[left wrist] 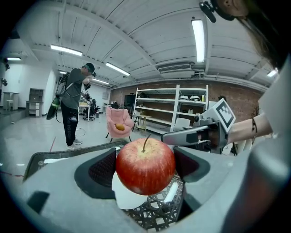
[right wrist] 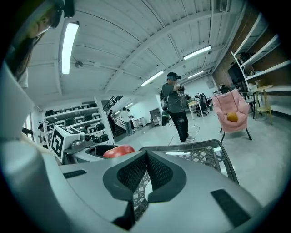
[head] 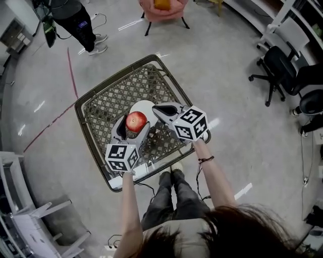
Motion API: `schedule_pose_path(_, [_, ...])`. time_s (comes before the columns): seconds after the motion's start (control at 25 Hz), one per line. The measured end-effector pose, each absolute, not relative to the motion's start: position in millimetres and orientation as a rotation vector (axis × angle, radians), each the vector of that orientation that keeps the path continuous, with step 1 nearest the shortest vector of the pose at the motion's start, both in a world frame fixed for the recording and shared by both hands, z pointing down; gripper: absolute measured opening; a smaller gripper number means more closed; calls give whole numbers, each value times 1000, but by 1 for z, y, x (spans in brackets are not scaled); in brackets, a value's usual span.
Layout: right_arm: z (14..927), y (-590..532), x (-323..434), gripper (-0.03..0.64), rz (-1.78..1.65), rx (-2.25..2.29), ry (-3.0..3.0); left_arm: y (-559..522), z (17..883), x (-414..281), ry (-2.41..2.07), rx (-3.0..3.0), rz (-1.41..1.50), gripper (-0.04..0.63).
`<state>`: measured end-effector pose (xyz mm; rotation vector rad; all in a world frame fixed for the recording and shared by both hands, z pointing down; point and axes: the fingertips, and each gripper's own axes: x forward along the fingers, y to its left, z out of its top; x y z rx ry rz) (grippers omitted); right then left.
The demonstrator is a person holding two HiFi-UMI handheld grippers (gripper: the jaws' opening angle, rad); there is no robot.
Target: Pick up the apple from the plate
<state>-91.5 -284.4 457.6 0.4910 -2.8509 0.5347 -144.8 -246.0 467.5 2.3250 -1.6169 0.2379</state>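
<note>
A red apple point(head: 136, 121) sits between the jaws of my left gripper point(head: 135, 124), which is shut on it. In the left gripper view the apple point(left wrist: 145, 166) fills the gap between the dark pads point(left wrist: 101, 172), stem up. The white plate point(head: 147, 107) lies under and behind it on a woven tabletop point(head: 103, 108); a slice of the plate point(left wrist: 127, 200) shows below the fruit. I cannot tell whether the apple touches the plate. My right gripper point(head: 157, 109) hovers beside the plate's right edge, shut and holding nothing point(right wrist: 146, 157).
The woven table has a raised dark rim point(head: 81, 108). On the floor beyond it are a standing person point(head: 75, 20), a pink armchair point(head: 162, 7), a black office chair point(head: 276, 70) at the right and white shelving point(head: 30, 221) at the lower left.
</note>
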Motion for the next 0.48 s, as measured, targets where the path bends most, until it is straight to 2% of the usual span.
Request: schedule_pose_path(0.48, [434, -261, -88, 9, 547, 476, -2884, -227, 437, -148, -1654, 2291, 157, 405])
